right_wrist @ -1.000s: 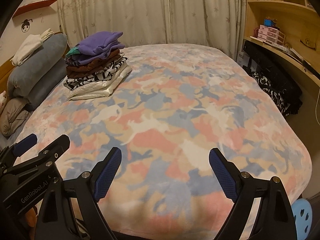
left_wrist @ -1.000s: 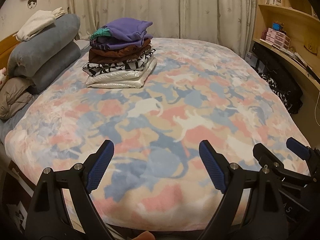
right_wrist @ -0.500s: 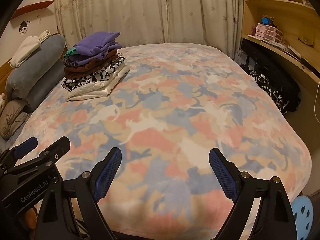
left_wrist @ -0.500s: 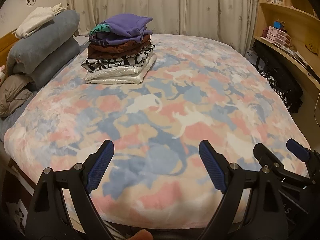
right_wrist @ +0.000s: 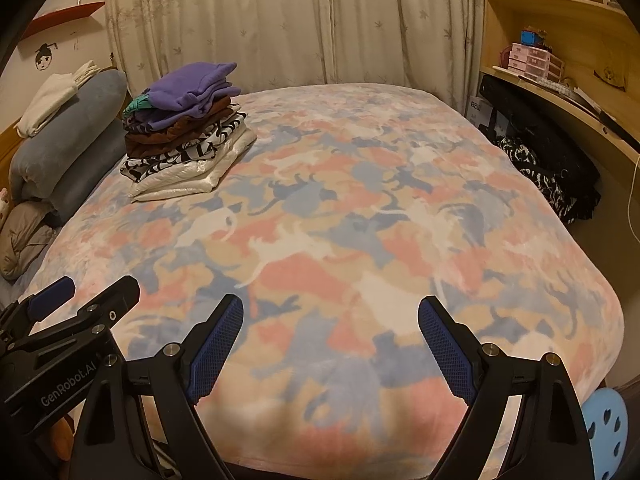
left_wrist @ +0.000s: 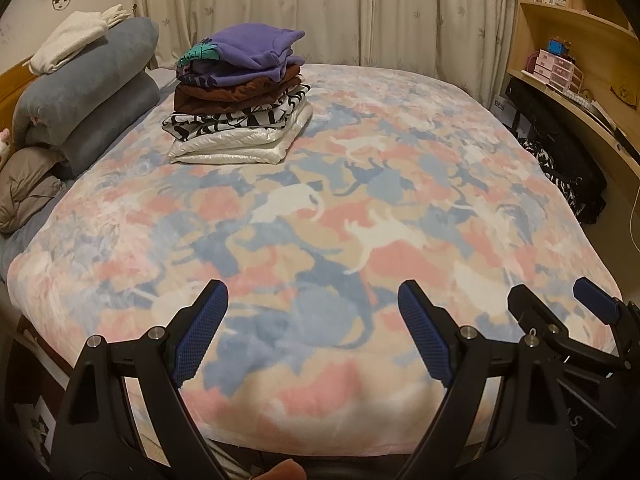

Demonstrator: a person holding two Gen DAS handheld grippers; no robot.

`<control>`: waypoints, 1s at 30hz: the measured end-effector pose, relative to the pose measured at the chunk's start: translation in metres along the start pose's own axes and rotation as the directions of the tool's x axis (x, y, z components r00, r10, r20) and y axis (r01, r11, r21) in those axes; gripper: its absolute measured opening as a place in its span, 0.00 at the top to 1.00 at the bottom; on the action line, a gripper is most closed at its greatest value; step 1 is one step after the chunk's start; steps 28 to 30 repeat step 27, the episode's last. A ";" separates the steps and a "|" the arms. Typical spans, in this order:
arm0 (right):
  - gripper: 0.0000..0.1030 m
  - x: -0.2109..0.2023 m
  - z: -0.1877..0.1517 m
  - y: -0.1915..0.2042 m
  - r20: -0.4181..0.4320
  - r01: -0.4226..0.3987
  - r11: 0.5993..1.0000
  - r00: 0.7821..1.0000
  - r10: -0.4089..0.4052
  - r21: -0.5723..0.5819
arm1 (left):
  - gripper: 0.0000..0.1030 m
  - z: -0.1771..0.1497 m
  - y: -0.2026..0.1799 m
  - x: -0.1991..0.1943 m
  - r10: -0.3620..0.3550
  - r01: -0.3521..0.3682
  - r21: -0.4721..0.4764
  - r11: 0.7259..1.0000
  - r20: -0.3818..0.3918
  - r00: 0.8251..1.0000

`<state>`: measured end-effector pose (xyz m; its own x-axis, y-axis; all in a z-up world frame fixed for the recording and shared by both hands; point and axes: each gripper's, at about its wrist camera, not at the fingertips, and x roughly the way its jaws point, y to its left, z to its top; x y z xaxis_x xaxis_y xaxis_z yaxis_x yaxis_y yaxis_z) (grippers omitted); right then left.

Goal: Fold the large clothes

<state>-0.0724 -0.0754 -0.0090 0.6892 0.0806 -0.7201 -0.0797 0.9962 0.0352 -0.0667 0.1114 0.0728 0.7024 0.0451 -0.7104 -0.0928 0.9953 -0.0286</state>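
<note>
A stack of folded clothes, purple on top, then brown, black-and-white and white, sits at the far left of the bed; it also shows in the right wrist view. The bed is covered by a pink, blue and cream cat-print blanket. My left gripper is open and empty above the bed's near edge. My right gripper is open and empty beside it, to its right. Each gripper shows at the other view's edge.
Grey pillows with a white garment on top lie at the far left. A wooden shelf desk runs along the right wall, with dark bags below. Curtains hang behind. A blue stool is at the lower right.
Both grippers have moved slightly forward toward the bed and tilted a little, so the stack appears closer. Both stay open and empty.
</note>
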 end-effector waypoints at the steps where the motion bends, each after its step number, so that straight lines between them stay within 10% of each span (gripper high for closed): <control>1: 0.12 0.000 0.000 0.000 -0.001 -0.001 1.000 1.000 0.001 0.000 | 0.17 -0.001 0.000 0.000 0.000 0.000 0.000 1.000 0.000 1.000; 30: 0.12 0.000 0.001 -0.002 -0.002 -0.002 1.000 1.000 0.002 -0.001 | 0.17 0.001 -0.002 0.000 0.000 0.000 0.001 1.000 -0.006 1.000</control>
